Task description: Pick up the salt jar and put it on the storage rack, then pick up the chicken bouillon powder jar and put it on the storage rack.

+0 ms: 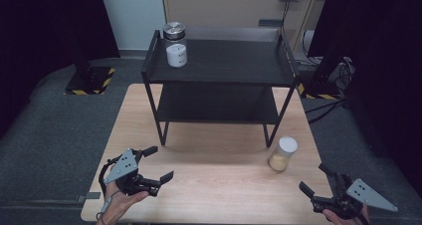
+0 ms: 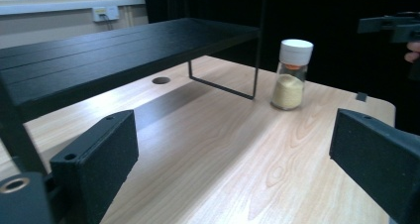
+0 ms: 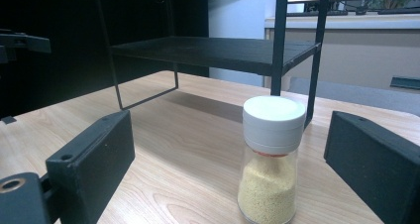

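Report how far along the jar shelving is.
Done: two jars stand on the black rack's top shelf. In hand: nothing; the right hand-held gripper is open, pointed at the white-capped spice jar on the table. The left hand-held gripper is open too. Left: likely grasping and shelving that jar.

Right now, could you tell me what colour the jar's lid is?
White; the lid shows best in the right gripper view.

High overview; claw cameras sharing jar (image 1: 282,154).
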A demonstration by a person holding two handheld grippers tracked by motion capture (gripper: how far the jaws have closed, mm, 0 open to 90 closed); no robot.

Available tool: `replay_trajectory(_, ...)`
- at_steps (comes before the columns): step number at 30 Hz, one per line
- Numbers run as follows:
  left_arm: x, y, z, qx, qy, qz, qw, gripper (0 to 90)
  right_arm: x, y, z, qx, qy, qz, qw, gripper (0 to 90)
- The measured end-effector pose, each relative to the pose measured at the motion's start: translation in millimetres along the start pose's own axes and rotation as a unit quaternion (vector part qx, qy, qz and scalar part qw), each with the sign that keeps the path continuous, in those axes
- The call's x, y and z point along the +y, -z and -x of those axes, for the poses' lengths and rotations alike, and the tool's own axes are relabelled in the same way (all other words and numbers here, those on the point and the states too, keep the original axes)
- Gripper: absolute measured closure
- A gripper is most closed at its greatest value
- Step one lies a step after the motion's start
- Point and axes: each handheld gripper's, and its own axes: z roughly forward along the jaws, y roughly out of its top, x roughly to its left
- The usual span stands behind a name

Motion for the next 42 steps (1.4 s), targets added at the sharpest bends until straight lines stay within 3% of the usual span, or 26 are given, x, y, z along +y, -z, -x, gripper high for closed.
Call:
replay_trajectory(7, -3.8, 4.8, -2.5, 0.012, 0.014, 0.008, 0.9998, 2.8, 0.1, -1.0, 0.0, 0.001, 0.000, 0.000, 1.0000, 5.6)
replay_trajectory(16, -2.9, 3.1, -2.8, 0.004, 0.011, 0.008, 0.9999, 2.8, -0.1, 0.2, -1.2, -0.004, -0.001, 0.000, 1.0000, 5.6)
replay_trajectory(28, -7.0, 4.7, -6.3, 0.004, 0.023, 0.023, 0.9995, 2.7, -0.6, 1.9, -1.8, -0.006, -0.003, 0.000, 1.0000, 5.5)
replay_trajectory(42, -6.4, 3.2, -6.9, -0.003, 0.020, 0.020, 0.9996, 2.4, -0.5, 4.1, 0.0, -0.011, -0.009, 0.000, 0.9999, 4.6)
